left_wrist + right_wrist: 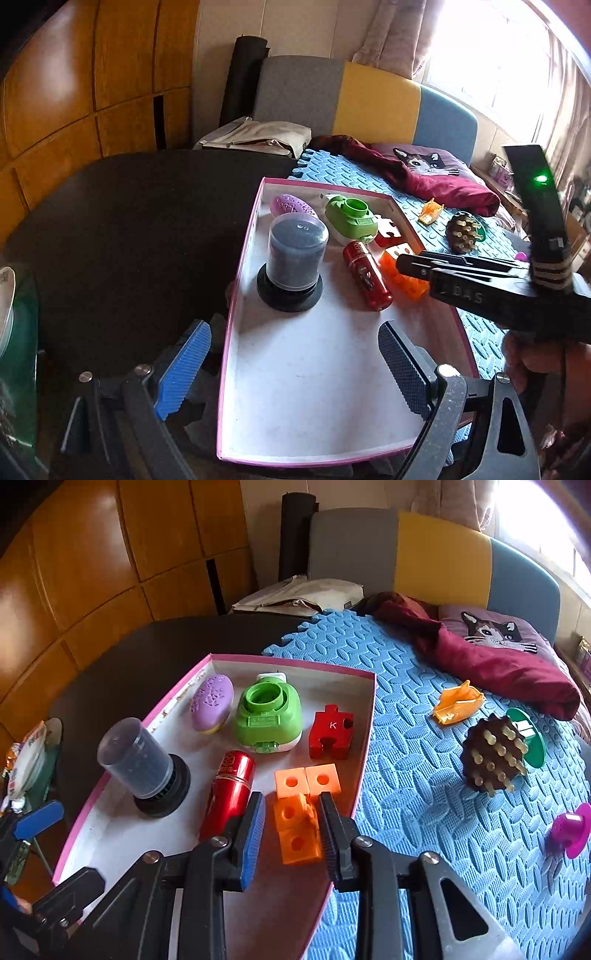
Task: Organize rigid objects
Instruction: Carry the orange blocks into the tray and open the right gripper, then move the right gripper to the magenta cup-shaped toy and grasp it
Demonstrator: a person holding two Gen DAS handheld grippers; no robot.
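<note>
A pink-rimmed white tray (288,661) holds a purple oval (212,701), a green device (267,712), a red "K" puzzle piece (330,731), a red canister (231,790), a dark capped cylinder (140,760) and joined orange cubes (299,834). My right gripper (291,808) straddles the orange cubes, which rest on the tray floor. Its right pad lies against them, with a thin gap at the left pad. My left gripper (291,369) is wide open over the tray's near left wall (231,332), one finger outside and one inside. It holds nothing.
On the blue foam mat (424,830) right of the tray lie an orange plastic piece (458,703), a brown pegged brush (491,757) on a green disc (532,738), and a magenta spool (572,830). A maroon cloth (498,668) lies behind; the dark table (129,221) extends left.
</note>
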